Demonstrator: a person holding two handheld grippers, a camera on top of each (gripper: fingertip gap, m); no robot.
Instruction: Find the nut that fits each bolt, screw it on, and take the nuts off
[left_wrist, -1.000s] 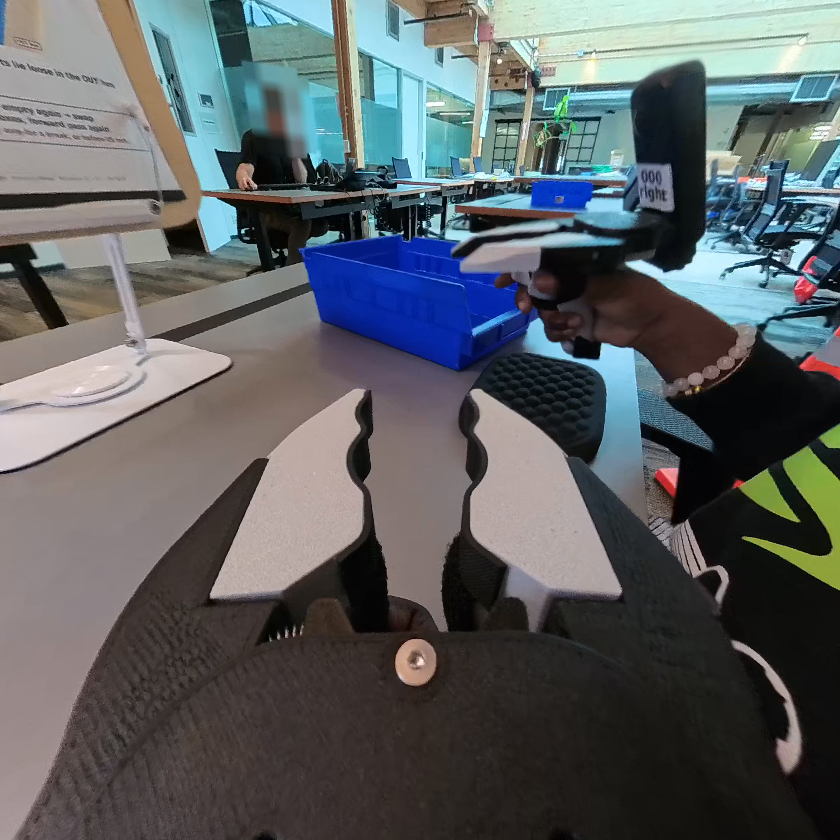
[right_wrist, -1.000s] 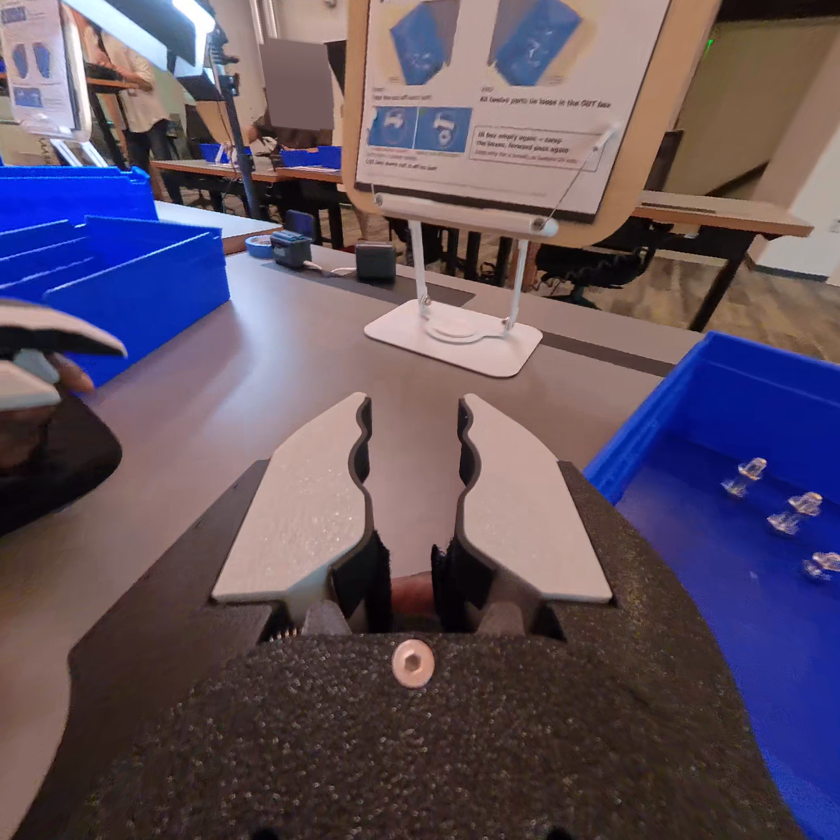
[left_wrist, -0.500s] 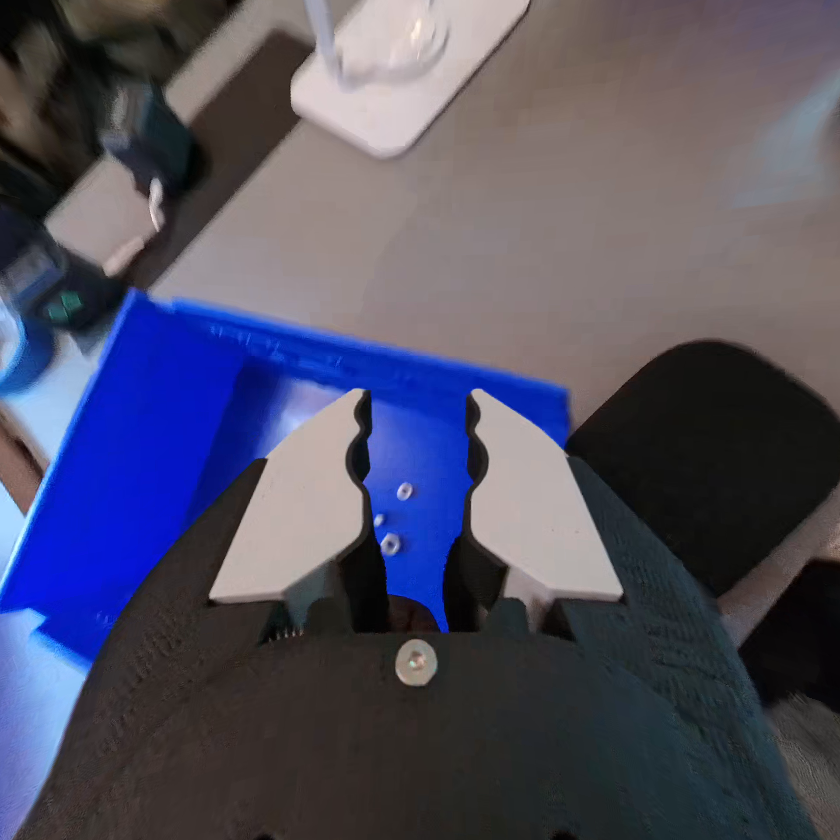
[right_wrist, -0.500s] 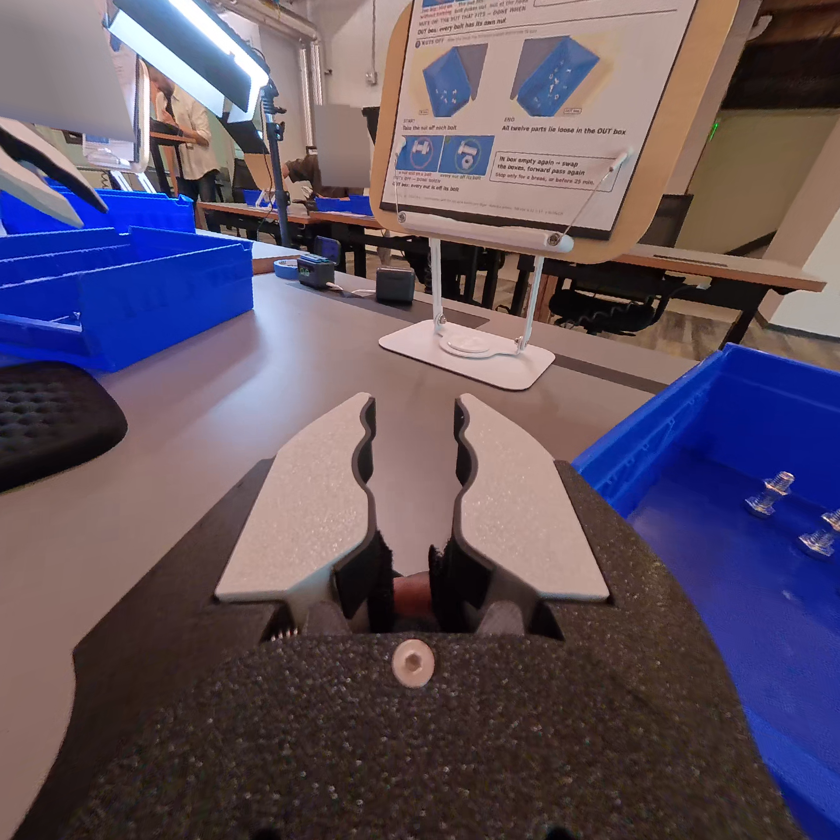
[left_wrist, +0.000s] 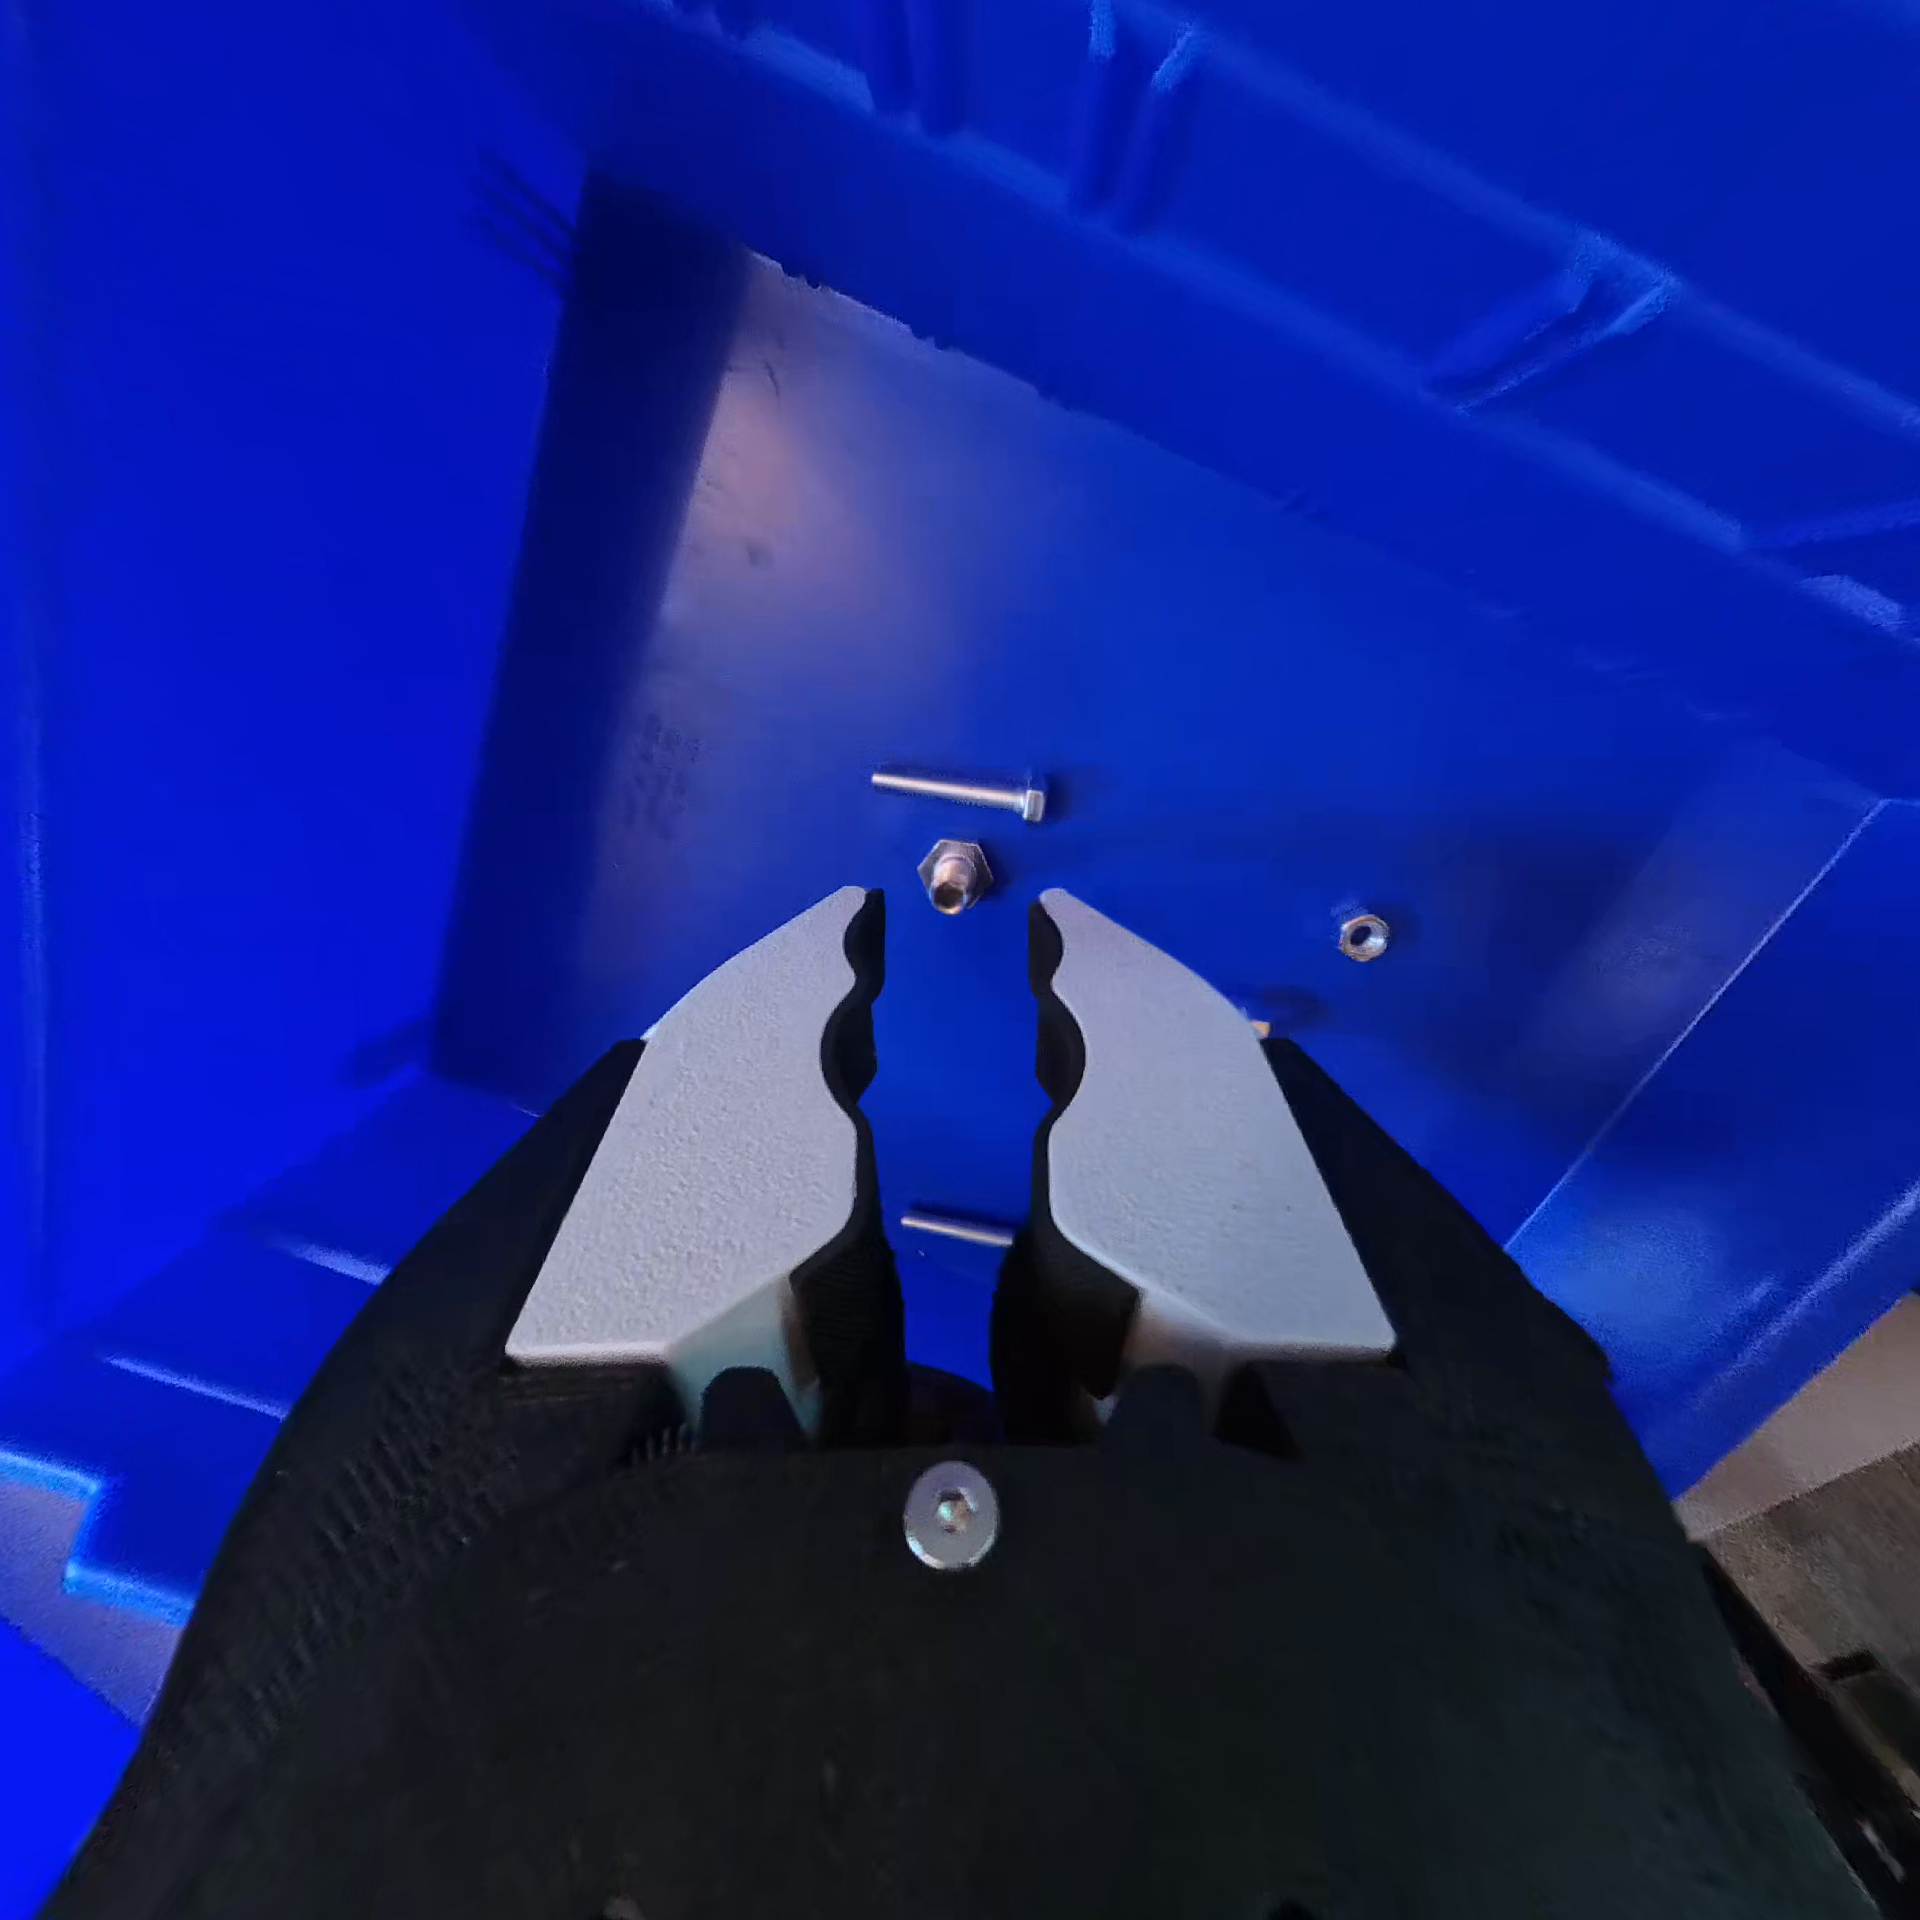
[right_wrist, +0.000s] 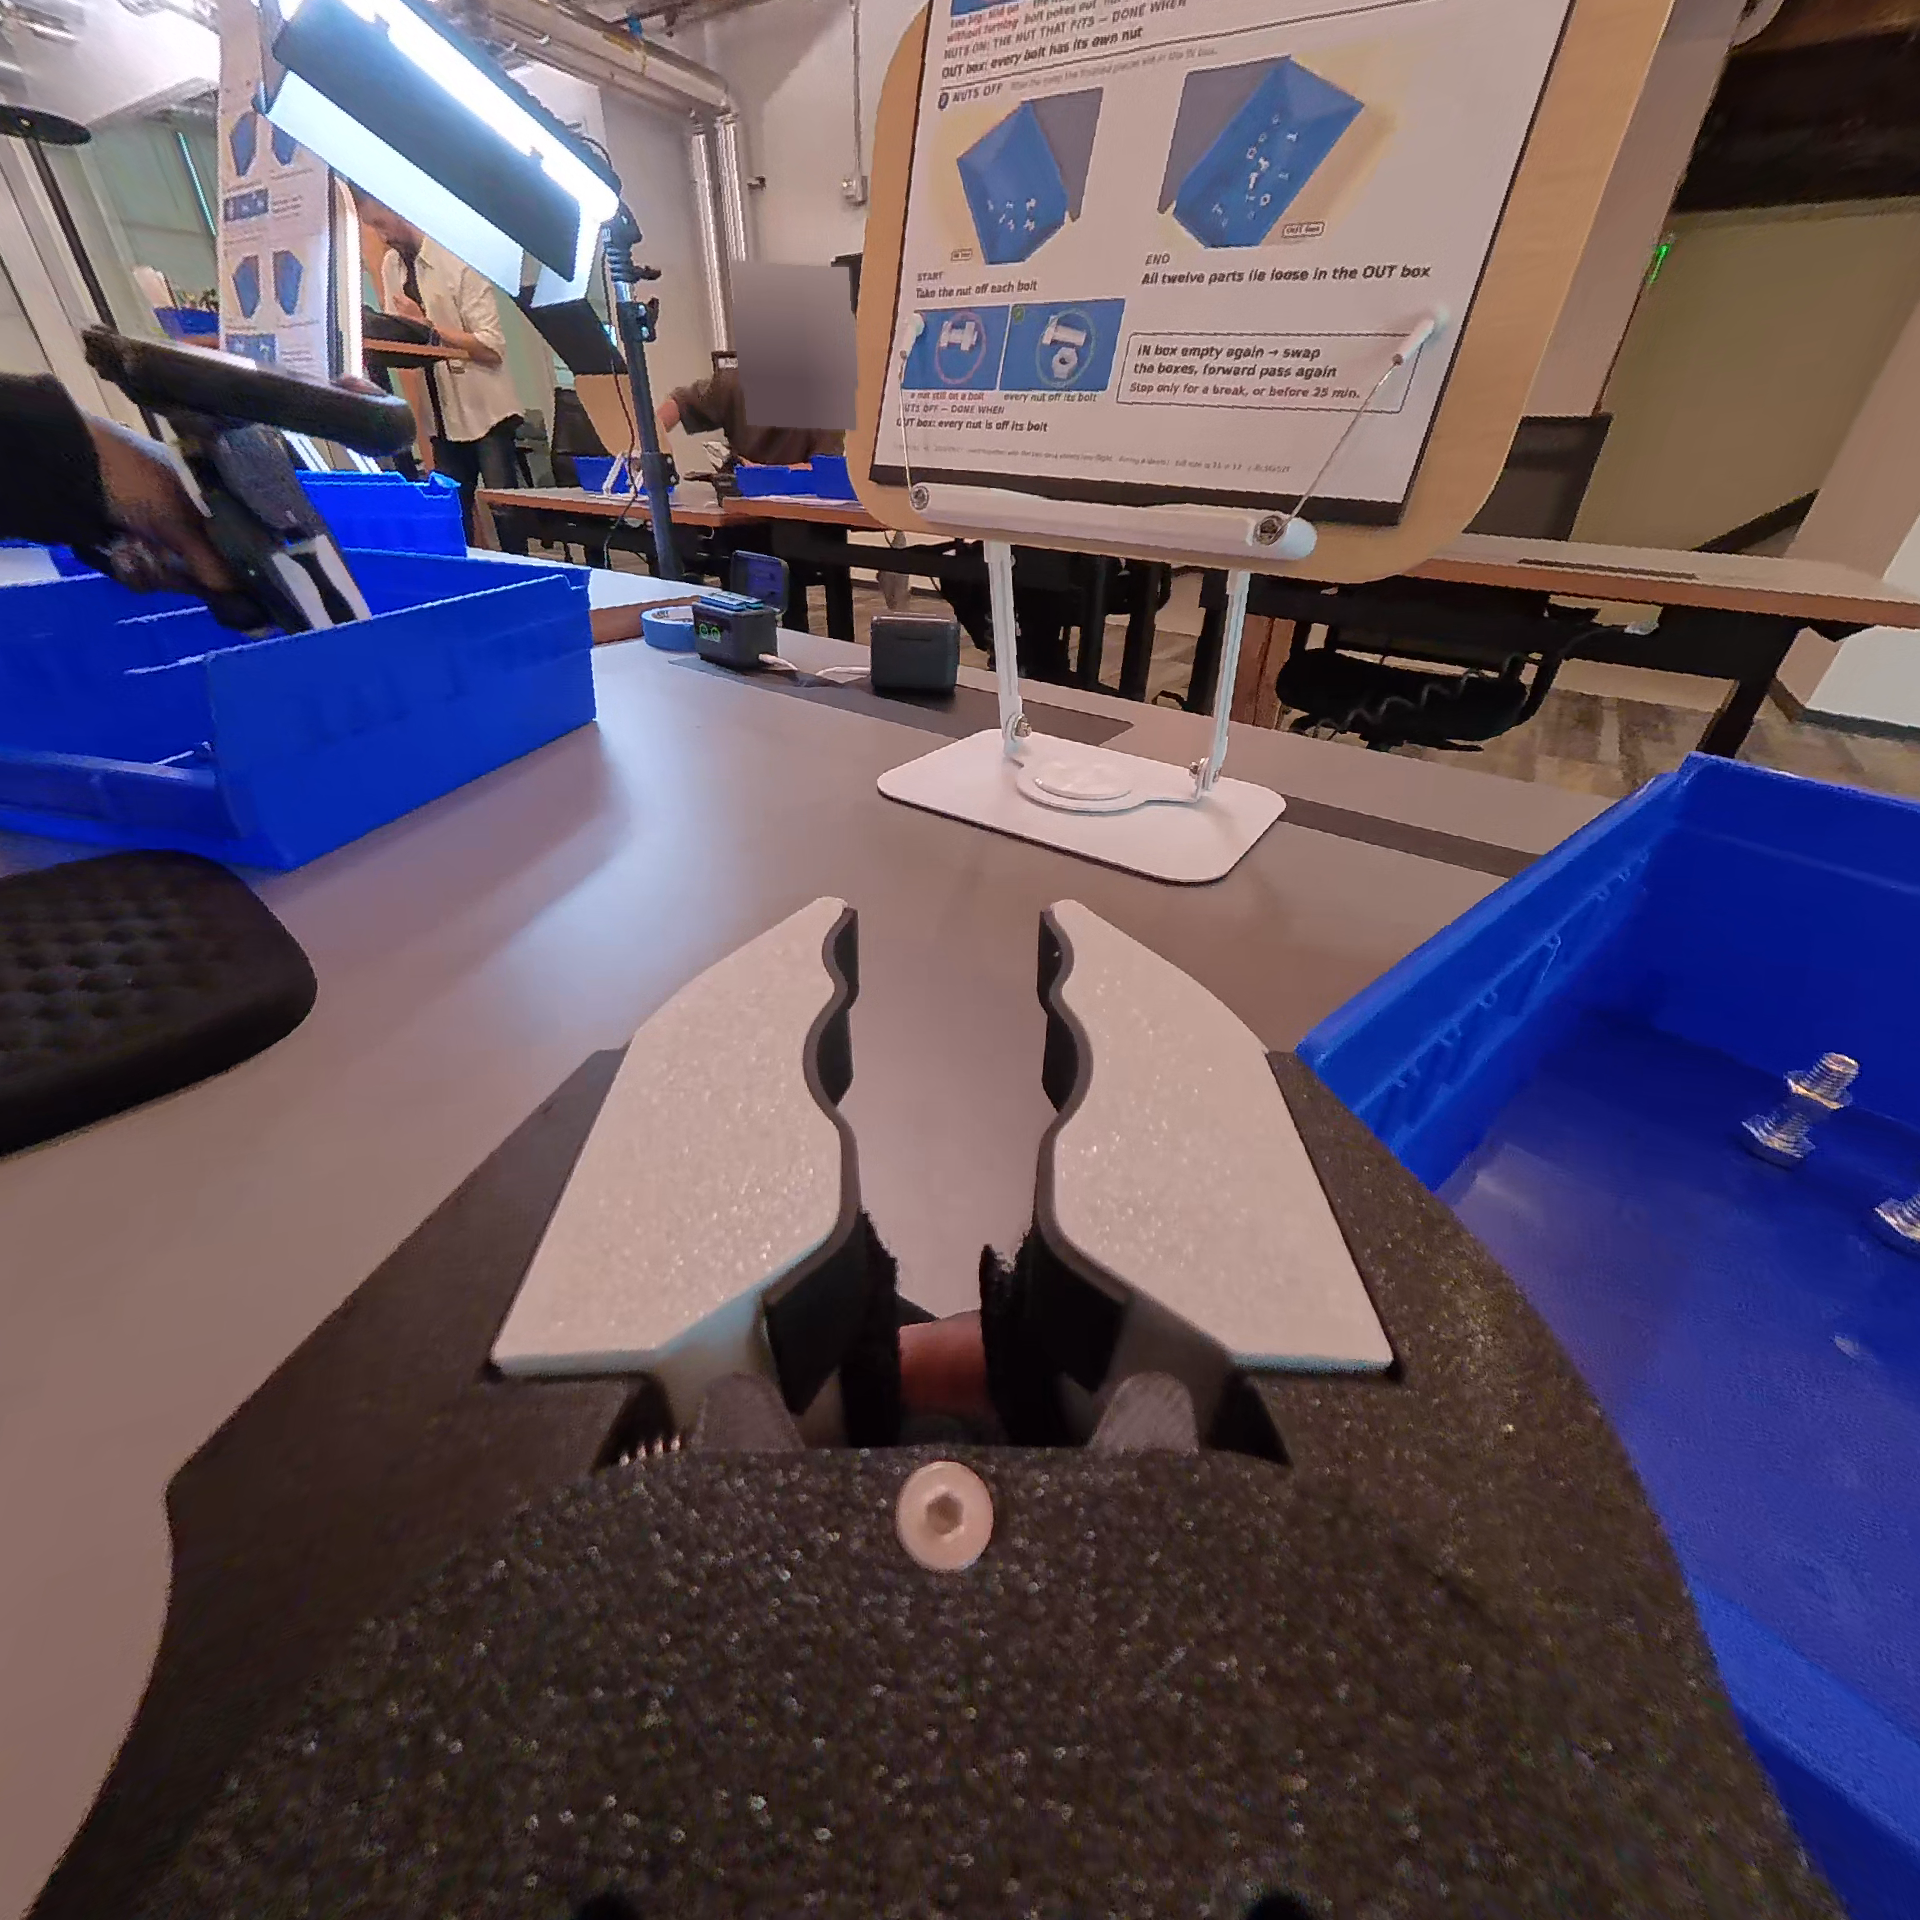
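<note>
Two small, hard, slippery steel bolts lie on the blue plastic bin floor beyond the left gripper, jaws released; best pinched across the shank.

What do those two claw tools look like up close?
Both match. The left gripper and right gripper each have two pale grey, grainy fingers with wavy black inner edges, set in a rough black body with a silver screw at its centre. No cables show. The person's left arm wears a dark sleeve.
</note>
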